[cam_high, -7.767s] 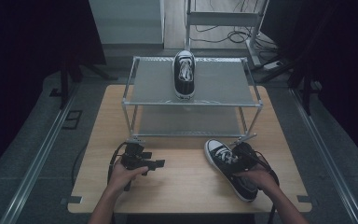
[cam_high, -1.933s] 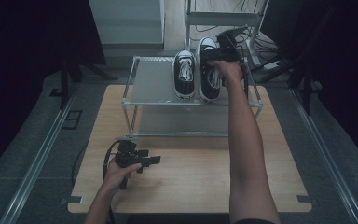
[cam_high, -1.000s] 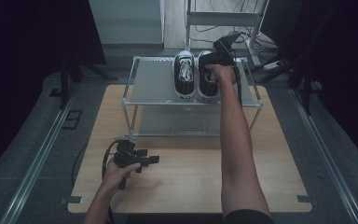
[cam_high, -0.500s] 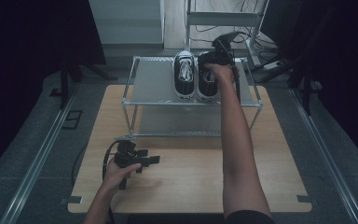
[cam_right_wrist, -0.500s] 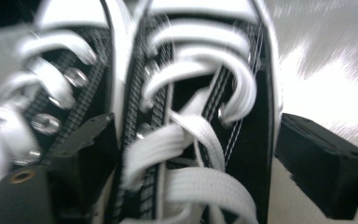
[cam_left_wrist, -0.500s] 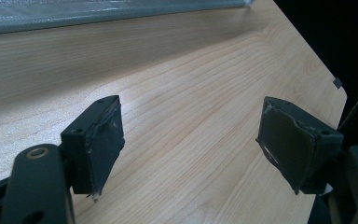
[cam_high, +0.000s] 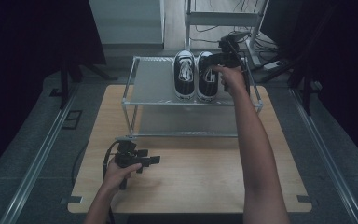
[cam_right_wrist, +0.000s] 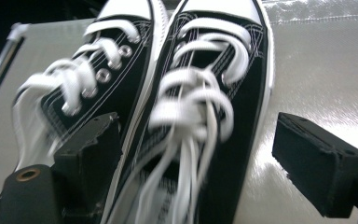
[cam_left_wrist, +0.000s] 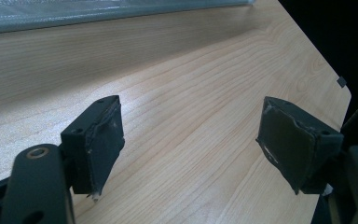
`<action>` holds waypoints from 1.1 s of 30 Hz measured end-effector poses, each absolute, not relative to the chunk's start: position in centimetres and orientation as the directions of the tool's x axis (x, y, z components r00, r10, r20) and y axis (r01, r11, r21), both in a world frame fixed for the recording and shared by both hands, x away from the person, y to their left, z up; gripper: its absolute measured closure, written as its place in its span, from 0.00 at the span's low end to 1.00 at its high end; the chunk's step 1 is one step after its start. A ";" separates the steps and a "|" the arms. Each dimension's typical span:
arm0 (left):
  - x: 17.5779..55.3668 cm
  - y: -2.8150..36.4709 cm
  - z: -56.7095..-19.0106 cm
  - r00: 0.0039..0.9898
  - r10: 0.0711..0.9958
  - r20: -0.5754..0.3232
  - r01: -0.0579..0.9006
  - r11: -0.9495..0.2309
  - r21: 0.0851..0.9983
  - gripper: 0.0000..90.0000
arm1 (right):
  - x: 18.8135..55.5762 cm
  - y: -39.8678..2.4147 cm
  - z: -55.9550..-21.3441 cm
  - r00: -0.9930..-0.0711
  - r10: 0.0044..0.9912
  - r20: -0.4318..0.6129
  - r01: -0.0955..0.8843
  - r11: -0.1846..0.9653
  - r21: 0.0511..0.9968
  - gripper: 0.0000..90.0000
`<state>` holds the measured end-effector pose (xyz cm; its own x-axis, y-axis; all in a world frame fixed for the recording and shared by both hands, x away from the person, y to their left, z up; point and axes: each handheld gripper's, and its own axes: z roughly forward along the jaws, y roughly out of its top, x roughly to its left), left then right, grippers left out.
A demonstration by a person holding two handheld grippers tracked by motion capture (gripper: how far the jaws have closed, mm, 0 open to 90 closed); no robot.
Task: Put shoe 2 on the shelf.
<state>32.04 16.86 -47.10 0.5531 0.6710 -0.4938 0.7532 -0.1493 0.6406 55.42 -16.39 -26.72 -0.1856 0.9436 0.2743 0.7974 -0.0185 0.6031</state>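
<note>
Two black lace-up sneakers stand side by side on the top shelf of a wire rack (cam_high: 191,103), toes toward me: the left one (cam_high: 184,74) and the right one (cam_high: 207,79). My right gripper (cam_high: 216,58) hovers over the right one's heel end. In the right gripper view a sneaker (cam_right_wrist: 228,70) lies between the jaws, which stand open; neither pad touches it. The other sneaker (cam_right_wrist: 98,79) sits beside it. My left gripper (cam_high: 142,160) rests low on the wooden table (cam_high: 205,177), open, with bare wood between its pads (cam_left_wrist: 105,140).
The rack has a lower shelf (cam_high: 186,123) and takes up the far half of the table. A white metal frame (cam_high: 223,18) and loose cables stand behind it. Floor rails (cam_high: 37,154) run along both sides of the table.
The right gripper carried the second sneaker from the table to the top shelf, let it go, and has now drawn slightly up and away from it. The left gripper has stayed put.
</note>
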 end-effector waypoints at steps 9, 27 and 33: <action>32.0 16.8 -47.0 0.556 0.677 -0.483 0.750 -0.156 0.643 0.25 | 50.9 -18.1 -26.0 -0.307 0.900 0.309 0.759 0.036 0.651 0.20; 31.7 16.4 -46.9 0.561 0.681 -0.470 0.745 -0.169 0.645 0.25 | 43.1 -19.4 -28.5 -0.480 0.827 0.293 0.678 0.137 0.722 0.26; 31.6 16.4 -46.8 0.561 0.681 -0.471 0.746 -0.168 0.645 0.25 | 40.6 -19.6 -30.6 -0.541 0.790 0.289 0.655 0.180 0.734 0.28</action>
<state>31.60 16.44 -46.82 0.5610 0.6810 -0.4707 0.7455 -0.1684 0.6448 40.60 -19.60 -30.59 -0.5405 0.7903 0.2887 0.6547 0.1796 0.7342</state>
